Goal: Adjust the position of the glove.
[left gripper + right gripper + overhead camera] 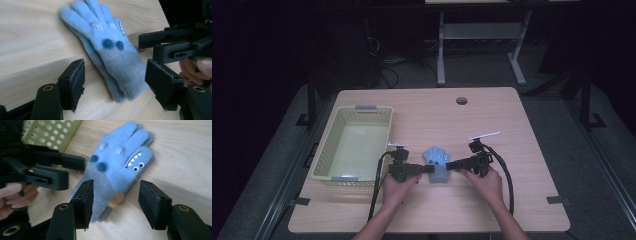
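Observation:
A pair of light-blue fleece gloves (pixel 436 162) lies stacked on the wooden table (pixel 492 200), grey cuffs toward me. The top glove (pixel 125 157) has dark blue dots and a toothy monster face. My left gripper (pixel 428 169) comes in from the left, its jaws wide either side of the cuff end of the gloves (pixel 117 55); the pads do not press. My right gripper (pixel 451 165) comes in from the right, open around the cuff (pixel 105 187). In the left gripper view the right gripper (pixel 147 47) sits just beyond the gloves. The left gripper (pixel 75 171) lies at the left of the right gripper view.
A yellow-green perforated basket (pixel 323 150) stands on the table's left, close behind my left hand, with nothing in it; its corner (pixel 50 132) is at the top left of the right gripper view. A cable hole (pixel 461 100) is at the far edge. Desk legs stand beyond the table.

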{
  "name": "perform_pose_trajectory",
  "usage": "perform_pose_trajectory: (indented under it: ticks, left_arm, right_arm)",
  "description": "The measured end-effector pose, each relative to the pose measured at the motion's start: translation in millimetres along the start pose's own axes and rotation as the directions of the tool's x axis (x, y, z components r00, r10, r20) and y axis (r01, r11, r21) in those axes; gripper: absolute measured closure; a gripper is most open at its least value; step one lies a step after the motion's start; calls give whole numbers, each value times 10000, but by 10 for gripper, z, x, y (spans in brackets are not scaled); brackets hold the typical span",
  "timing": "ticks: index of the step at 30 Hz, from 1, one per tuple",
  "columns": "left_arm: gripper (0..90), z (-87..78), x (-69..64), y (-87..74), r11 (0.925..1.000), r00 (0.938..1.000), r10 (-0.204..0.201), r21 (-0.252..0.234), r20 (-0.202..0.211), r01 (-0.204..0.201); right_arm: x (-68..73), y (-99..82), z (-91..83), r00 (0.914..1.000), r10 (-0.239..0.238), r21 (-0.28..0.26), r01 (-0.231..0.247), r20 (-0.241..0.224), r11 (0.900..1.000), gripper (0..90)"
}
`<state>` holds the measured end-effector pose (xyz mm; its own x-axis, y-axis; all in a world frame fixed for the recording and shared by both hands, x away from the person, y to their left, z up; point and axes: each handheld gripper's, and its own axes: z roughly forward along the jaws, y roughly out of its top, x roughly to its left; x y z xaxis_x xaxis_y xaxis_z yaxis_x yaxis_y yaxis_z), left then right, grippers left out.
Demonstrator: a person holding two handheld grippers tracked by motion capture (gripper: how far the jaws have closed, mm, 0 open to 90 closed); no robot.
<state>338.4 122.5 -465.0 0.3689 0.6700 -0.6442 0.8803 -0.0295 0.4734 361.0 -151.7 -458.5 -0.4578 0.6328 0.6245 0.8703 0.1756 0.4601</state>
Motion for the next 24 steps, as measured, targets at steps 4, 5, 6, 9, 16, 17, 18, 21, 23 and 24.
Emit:
perform_pose_trajectory:
  ticks: [4, 5, 6, 9, 16, 17, 18, 21, 23, 24]
  left_arm:
    - [388, 48, 1, -16, 9999, 10000, -57, 99, -50, 58]
    - [404, 48, 1, -16, 9999, 10000, -57, 99, -50, 58]
    - [404, 53, -2, -17, 10000, 10000, -56, 80, -82, 57]
    - [441, 66, 2, -20, 9997, 9998, -201, 143, 34, 200]
    - [491, 104, 9, -42, 9995, 9990, -237, 199, 385, 229]
    - [491, 108, 10, -40, 9995, 9988, -250, 210, 414, 241]
    - [515, 125, 20, -40, 9993, 9982, -267, 267, 532, 253]
    - [542, 142, 29, -43, 9989, 9966, -396, 294, 717, 376]
    - [572, 155, 38, -45, 9987, 9960, -429, 305, 790, 406]
    - [580, 155, 38, -45, 9987, 9960, -429, 305, 790, 406]
  right_arm:
    - [-7, -12, 25, 9999, 143, 23, -143, -64, 9999, 456]
    - [-7, -12, 25, 9999, 143, 23, -143, -64, 9999, 456]
    - [-4, -13, 34, 9998, 162, 33, -161, -83, 9999, 462]
    - [13, -27, 73, 9996, 235, 55, -234, -184, 9997, 496]
    - [-43, -140, 144, 9978, 568, -240, -577, -350, 9980, 568]
    - [-43, -140, 144, 9978, 568, -240, -577, -350, 9980, 568]
    - [-41, -150, 161, 9971, 620, -275, -633, -436, 9976, 586]
    - [-42, -150, 179, 9979, 500, -319, -513, -417, 9982, 597]
    - [-23, -151, 192, 9980, 506, -341, -519, -377, 9981, 611]
    - [-23, -151, 192, 9980, 506, -341, -519, -377, 9981, 611]
